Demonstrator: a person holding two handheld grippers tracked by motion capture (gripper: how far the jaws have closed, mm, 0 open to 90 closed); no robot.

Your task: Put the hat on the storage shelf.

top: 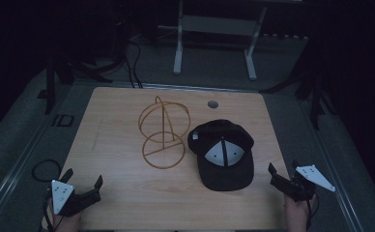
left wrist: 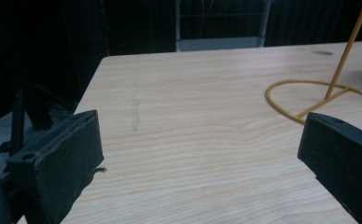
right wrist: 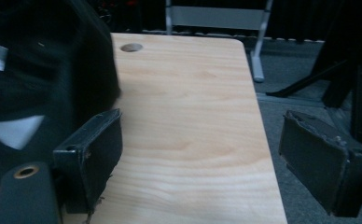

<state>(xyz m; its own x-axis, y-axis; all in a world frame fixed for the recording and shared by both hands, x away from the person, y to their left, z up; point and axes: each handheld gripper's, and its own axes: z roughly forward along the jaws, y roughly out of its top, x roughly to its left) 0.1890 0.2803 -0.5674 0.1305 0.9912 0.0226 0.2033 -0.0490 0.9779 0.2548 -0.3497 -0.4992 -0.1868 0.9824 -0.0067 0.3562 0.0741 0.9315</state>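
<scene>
Both claws sit at the near edge of the table [top: 127, 212], each with its jaws spread and nothing between them: the left claw [top: 81, 188] at the near-left corner, the right claw [top: 284, 176] at the near-right edge just beside the cap [top: 224, 154]. That black cap lies crown up with a white front panel, right of centre, its back nearly touching the yellow wire stand [top: 164, 133]. The likely job is to set the cap on the stand. To do it well, the right claw should pinch the brim flat, not the soft crown, while the left steadies the light stand's base ring [left wrist: 309, 93] so it cannot tip.
</scene>
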